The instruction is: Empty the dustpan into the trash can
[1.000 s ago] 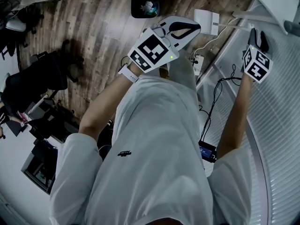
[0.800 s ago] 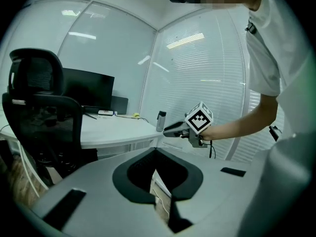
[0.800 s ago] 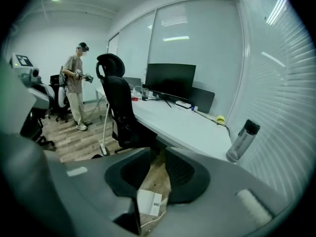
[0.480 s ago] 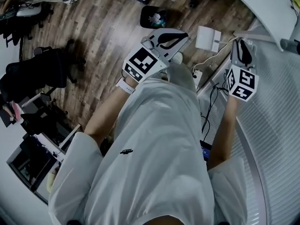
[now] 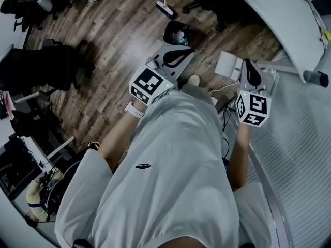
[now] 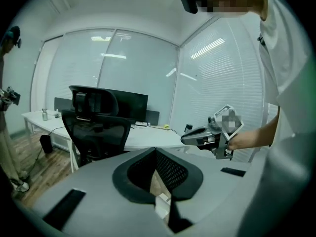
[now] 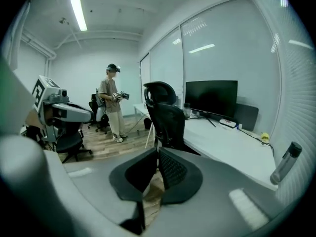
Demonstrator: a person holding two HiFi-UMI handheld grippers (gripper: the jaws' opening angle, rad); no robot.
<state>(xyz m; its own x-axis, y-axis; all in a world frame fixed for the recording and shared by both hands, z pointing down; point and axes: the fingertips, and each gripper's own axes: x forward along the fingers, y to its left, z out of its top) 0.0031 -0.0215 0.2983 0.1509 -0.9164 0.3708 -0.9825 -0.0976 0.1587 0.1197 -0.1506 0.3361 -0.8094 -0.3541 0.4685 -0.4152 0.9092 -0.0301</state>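
Hovering over wooden floor [image 5: 119,40] near a white desk [image 5: 279,19], left gripper [image 5: 187,50] pressed together; right gripper [image 5: 248,66] just closing, empty.

Wooden floor [image 5: 119,40]; on it a dark trash can [image 5: 178,35] and a white box [image 5: 227,65]

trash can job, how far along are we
Done: nothing clearly; the trash can ahead holds some litter. In hand: nothing; the left gripper is shut and empty, the right gripper has just been closing on nothing. Left: likely the whole job, starting with the long-handled tool by the can.
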